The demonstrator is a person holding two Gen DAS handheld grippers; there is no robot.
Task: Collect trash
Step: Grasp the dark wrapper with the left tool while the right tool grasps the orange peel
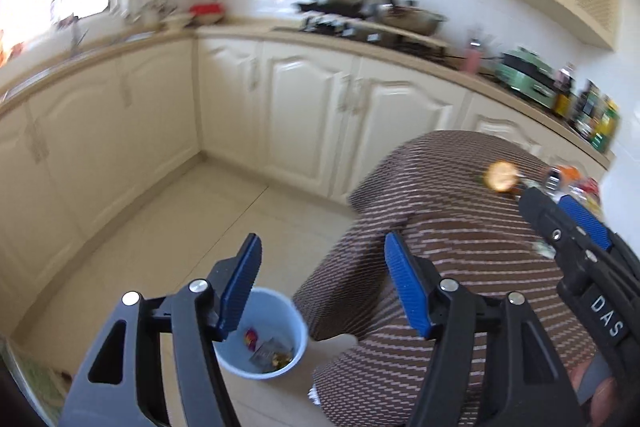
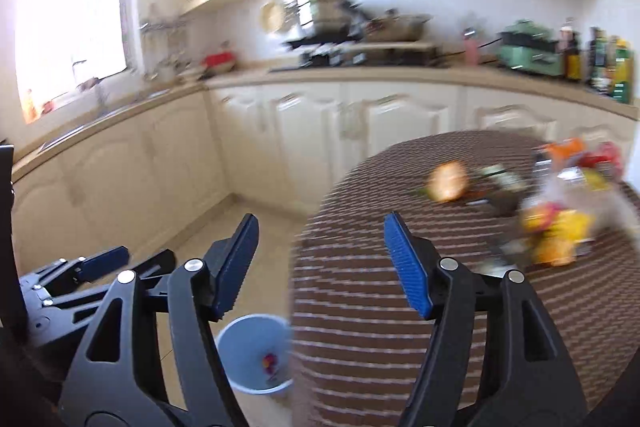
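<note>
A bin (image 1: 264, 335) stands on the floor (image 1: 192, 227) left of the table (image 1: 460, 227) bearing scraps (image 2: 556, 231).

There were two grippers: the left gripper (image 1: 320, 279), its blue pads spread wide, and the right gripper (image 2: 320, 263), likewise spread. One pale blue trash bin (image 1: 262, 337) stood on the floor, holding a few wrappers too blurred to count. One round table (image 1: 460, 247) carried a brown striped cloth. One orange-yellow round piece (image 1: 500, 177) lay on it, beside a blurred heap of colourful scraps (image 2: 560, 227) that could not be counted.
</note>
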